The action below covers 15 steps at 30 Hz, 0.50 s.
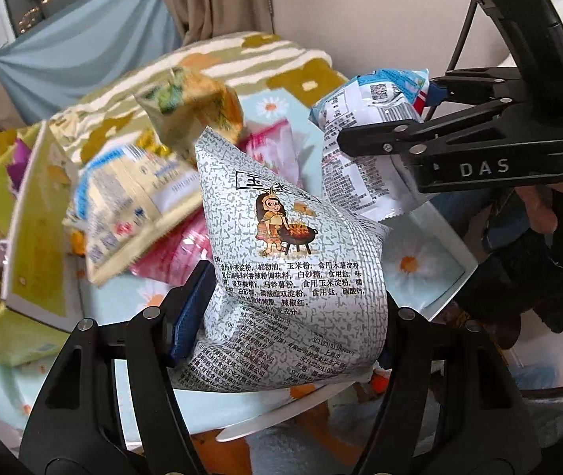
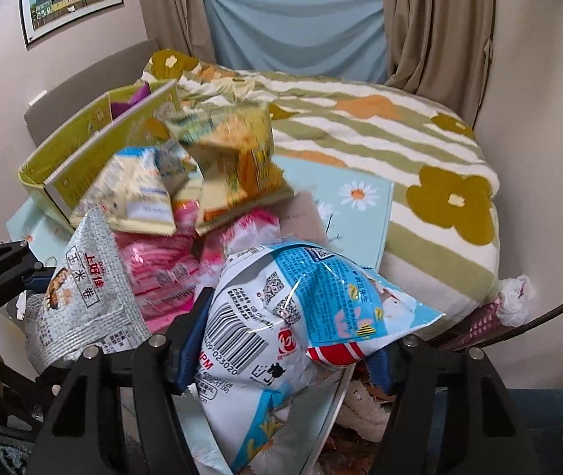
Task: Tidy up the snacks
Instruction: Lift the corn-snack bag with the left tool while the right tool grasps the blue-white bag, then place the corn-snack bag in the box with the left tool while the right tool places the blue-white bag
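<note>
My left gripper (image 1: 281,340) clamps the grey corn-roll bag (image 1: 293,261); my right gripper (image 2: 281,360) pinches the blue-white bag (image 2: 281,316). Both are raised clear of the pile, probably headed for the green box (image 2: 83,146) at ten o'clock.

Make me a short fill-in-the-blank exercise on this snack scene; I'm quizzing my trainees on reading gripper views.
1. The left gripper is shut on a grey bag printed with a cartoon figure beside a ____.
2. The right gripper is shut on a white and ____ bag.
3. The open box behind the snack pile is yellow-____.

Missing words: grill; blue; green
</note>
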Each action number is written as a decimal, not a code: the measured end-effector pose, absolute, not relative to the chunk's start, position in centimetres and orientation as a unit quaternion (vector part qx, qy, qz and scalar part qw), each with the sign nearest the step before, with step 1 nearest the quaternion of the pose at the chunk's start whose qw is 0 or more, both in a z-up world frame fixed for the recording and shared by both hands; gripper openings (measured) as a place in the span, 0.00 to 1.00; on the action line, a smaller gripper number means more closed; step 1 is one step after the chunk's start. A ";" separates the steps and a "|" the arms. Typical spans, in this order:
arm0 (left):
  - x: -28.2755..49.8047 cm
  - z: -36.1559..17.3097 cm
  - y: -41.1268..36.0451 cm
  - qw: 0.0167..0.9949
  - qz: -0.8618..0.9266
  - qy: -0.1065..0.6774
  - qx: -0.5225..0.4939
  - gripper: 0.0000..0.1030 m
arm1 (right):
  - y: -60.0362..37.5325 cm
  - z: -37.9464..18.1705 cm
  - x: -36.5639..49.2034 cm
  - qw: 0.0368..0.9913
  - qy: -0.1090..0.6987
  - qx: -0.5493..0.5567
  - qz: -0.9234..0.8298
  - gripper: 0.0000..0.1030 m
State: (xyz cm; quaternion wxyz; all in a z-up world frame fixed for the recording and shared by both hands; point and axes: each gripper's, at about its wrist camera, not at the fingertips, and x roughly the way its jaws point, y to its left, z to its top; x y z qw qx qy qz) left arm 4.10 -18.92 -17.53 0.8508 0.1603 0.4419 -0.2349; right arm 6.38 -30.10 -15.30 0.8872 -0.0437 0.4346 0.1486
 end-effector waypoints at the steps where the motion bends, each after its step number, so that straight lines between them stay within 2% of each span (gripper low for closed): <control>1: 4.0 -17.0 -18.8 0.853 -0.235 0.437 0.160 0.65 | -30.1 -14.6 6.2 0.890 0.430 -0.044 0.148 0.61; 10: 4.6 -11.1 -15.2 0.876 -0.227 0.407 0.123 0.65 | -28.0 -8.0 6.2 0.907 0.393 -0.046 0.143 0.61; 15: 6.1 -7.9 -10.4 0.897 -0.202 0.377 0.115 0.65 | -24.7 -4.9 7.6 0.916 0.369 -0.053 0.145 0.61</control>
